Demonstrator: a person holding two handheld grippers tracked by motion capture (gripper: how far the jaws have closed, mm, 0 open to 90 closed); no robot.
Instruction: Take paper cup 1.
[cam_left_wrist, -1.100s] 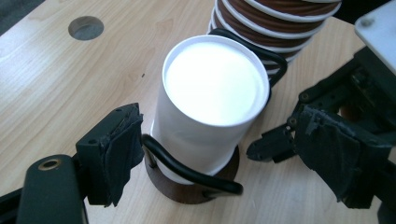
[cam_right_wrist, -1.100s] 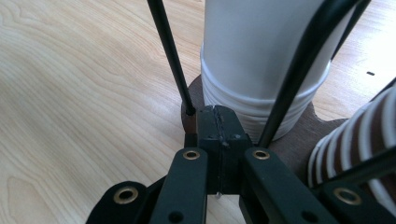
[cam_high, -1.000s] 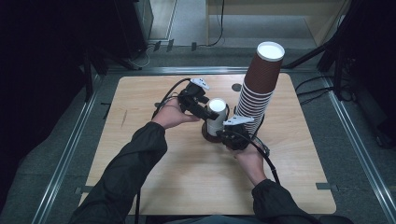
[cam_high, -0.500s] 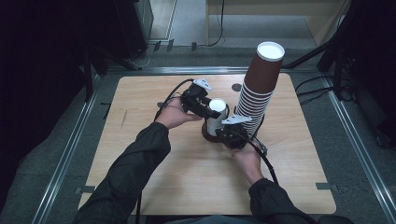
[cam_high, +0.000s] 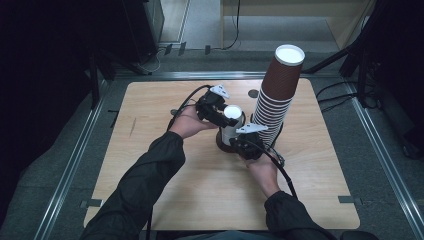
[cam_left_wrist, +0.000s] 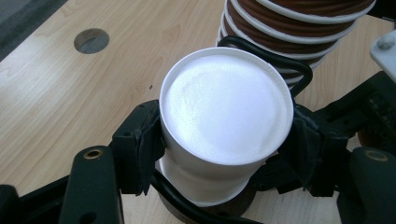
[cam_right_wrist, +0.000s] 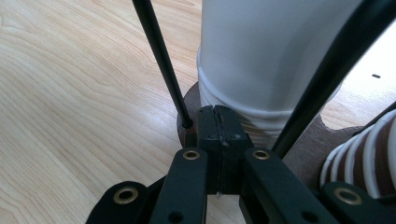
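A stack of upside-down white cups (cam_left_wrist: 226, 107) stands in a black wire holder (cam_left_wrist: 299, 70) on a round brown base (cam_right_wrist: 187, 112), mid-table (cam_high: 231, 112). My left gripper (cam_high: 226, 117) reaches in from the left. Its jaws have just been closing, and its pads (cam_left_wrist: 140, 144) now press both sides of the top white cup. My right gripper (cam_right_wrist: 218, 123) is shut with nothing between its jaws. Its tips rest against the brown base at the foot of a wire rod (cam_right_wrist: 161, 56), on the near side (cam_high: 240, 145).
A tall leaning stack of brown paper cups (cam_high: 275, 95) stands just right of the holder, close behind the white cups (cam_left_wrist: 289, 28). The wooden table (cam_high: 150, 115) has a round hole (cam_high: 253, 93) near its far edge. Metal rails border the table.
The left gripper's jaws have drawn in onto the top white cup. Both hands have kept their places.
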